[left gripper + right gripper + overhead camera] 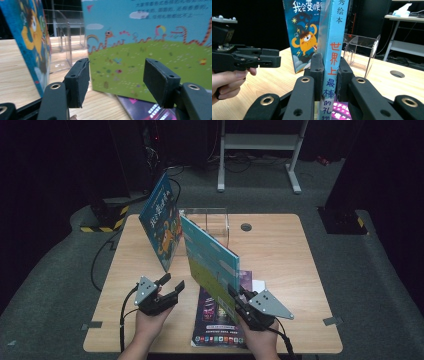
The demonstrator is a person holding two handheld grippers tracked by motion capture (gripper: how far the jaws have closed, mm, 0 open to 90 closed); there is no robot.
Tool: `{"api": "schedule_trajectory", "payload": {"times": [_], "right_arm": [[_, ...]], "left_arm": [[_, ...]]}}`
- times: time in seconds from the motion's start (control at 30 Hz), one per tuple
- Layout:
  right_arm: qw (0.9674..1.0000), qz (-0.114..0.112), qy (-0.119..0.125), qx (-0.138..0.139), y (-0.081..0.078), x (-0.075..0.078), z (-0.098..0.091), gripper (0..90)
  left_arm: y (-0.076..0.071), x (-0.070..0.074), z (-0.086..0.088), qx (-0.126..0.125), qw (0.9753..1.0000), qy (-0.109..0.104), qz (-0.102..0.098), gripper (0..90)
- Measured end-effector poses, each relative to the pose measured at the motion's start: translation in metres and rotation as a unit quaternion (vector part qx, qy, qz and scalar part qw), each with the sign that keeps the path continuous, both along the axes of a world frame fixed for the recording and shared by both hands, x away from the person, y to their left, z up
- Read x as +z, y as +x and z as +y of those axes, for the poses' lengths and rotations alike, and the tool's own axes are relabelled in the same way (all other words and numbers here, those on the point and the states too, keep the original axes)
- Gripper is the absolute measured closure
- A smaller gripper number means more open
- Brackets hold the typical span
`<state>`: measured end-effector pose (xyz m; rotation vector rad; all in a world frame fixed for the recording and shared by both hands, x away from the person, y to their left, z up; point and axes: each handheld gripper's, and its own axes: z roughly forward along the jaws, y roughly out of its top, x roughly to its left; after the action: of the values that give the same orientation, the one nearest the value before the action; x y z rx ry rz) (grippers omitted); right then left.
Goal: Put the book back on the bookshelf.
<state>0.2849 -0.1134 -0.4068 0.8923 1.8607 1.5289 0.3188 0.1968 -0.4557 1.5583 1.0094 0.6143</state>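
Right gripper (329, 72) jaws clamped on spine of thin light-blue hardcover picture book (212, 262), held upright on edge above wooden table (280, 250). Left gripper (170, 286) jaws parted, nothing between, aimed at cover. Stiff board, light, glossy and probably slippery: grip near spine or lower edge, squarely. Beside: dark-blue monster book (161, 220) leaning on clear acrylic rack (212, 222); purple magazine (217, 322) lying flat beneath.
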Motion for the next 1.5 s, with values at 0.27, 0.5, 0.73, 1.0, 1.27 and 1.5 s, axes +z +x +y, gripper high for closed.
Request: {"api": "schedule_trajectory", "payload": {"times": [0.27, 0.5, 0.73, 1.0, 1.27, 1.5], "right_arm": [[0.9999, -0.01, -0.009, -0.007, -0.002, -0.004, 0.007, 78.6], [0.9997, -0.016, -0.011, -0.012, -0.004, -0.007, 0.01, 78.0], [0.9996, -0.024, -0.012, -0.011, -0.006, -0.011, 0.016, 77.9], [0.9995, -0.027, -0.011, -0.011, -0.007, -0.012, 0.019, 78.1], [0.9994, -0.031, -0.01, -0.011, -0.008, -0.013, 0.02, 78.2], [0.9994, -0.033, -0.008, -0.004, -0.012, -0.014, 0.024, 78.7]], "left_arm": [[-0.013, 0.028, -0.023, -0.038, 0.9988, 0.0, -0.03, 33.7], [-0.019, 0.044, -0.038, -0.057, 0.9978, -0.015, -0.03, 27.8], [-0.03, 0.071, -0.066, -0.075, 0.9949, -0.015, -0.065, 17.8], [-0.029, 0.083, -0.087, -0.077, 0.9948, -0.015, -0.065, 14.9], [-0.03, 0.092, -0.101, -0.082, 0.994, -0.018, -0.069, 14.8], [-0.029, 0.098, -0.115, -0.053, 0.9958, 0.0, -0.075, 14.1]]}}
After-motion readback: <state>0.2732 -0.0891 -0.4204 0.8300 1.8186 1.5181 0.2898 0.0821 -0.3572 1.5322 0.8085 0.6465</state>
